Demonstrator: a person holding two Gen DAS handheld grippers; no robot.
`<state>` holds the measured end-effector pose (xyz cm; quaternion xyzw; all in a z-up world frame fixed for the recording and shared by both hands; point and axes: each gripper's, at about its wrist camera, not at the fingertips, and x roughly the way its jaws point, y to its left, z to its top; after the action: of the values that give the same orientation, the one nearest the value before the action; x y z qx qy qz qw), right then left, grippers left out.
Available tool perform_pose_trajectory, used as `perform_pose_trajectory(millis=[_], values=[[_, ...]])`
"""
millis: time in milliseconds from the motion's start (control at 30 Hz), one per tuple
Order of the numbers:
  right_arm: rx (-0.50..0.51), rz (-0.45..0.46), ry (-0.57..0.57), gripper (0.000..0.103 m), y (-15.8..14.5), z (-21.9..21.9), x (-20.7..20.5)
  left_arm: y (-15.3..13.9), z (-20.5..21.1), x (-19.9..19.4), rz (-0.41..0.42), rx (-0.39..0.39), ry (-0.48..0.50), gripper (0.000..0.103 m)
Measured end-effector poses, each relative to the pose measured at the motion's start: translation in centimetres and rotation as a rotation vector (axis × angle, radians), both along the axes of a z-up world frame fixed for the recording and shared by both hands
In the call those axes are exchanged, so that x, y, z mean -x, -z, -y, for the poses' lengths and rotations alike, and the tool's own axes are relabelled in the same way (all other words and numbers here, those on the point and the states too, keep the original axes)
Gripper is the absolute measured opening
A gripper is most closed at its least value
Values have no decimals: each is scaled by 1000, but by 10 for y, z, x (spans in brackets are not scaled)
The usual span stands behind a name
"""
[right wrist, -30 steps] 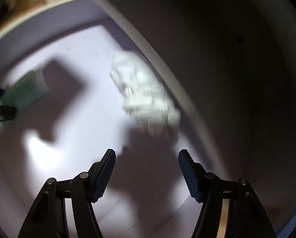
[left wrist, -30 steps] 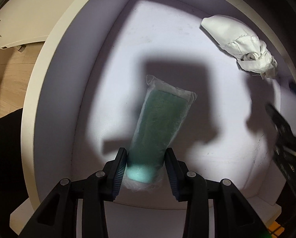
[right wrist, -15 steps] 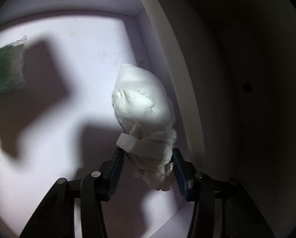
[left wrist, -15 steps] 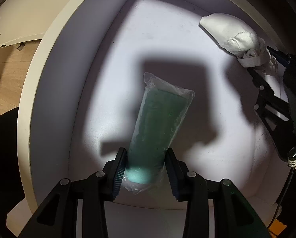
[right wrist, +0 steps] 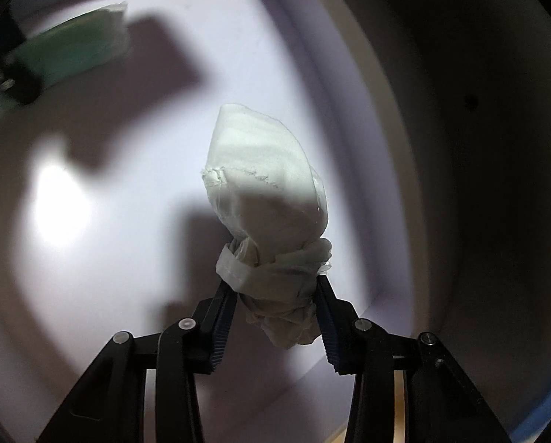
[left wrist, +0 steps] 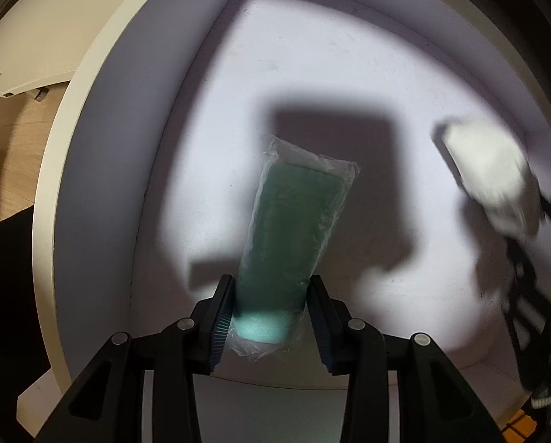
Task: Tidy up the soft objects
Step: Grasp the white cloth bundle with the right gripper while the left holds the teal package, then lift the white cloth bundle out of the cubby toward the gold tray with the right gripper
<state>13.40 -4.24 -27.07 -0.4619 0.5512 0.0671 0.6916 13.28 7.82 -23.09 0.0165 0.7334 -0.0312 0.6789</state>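
You have both soft things in hand over the white bin (left wrist: 91,170), the left gripper (left wrist: 270,326) clamped on the green wrapped cloth (left wrist: 294,229) and the right gripper (right wrist: 275,317) closing on the white tied bundle (right wrist: 268,199), so placing both remains.

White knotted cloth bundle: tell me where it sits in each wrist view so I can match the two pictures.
Left wrist view: the white cloth bundle is at the right edge, blurred, held by the right gripper.
Right wrist view: the bundle fills the centre, its knotted end between the closing pads.
Shared landmark: the green bagged pack, centre in the left view, upper left in the right.
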Motion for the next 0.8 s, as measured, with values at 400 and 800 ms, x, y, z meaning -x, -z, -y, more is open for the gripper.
perform_pose_trajectory(millis=[400,800], values=[[-212,-24,115,93,-29,-4,22,4,4,9,2,37,-34,40],[-343,-128,293,65,-15,9,-5,13,12,19,5,17,-11,40]])
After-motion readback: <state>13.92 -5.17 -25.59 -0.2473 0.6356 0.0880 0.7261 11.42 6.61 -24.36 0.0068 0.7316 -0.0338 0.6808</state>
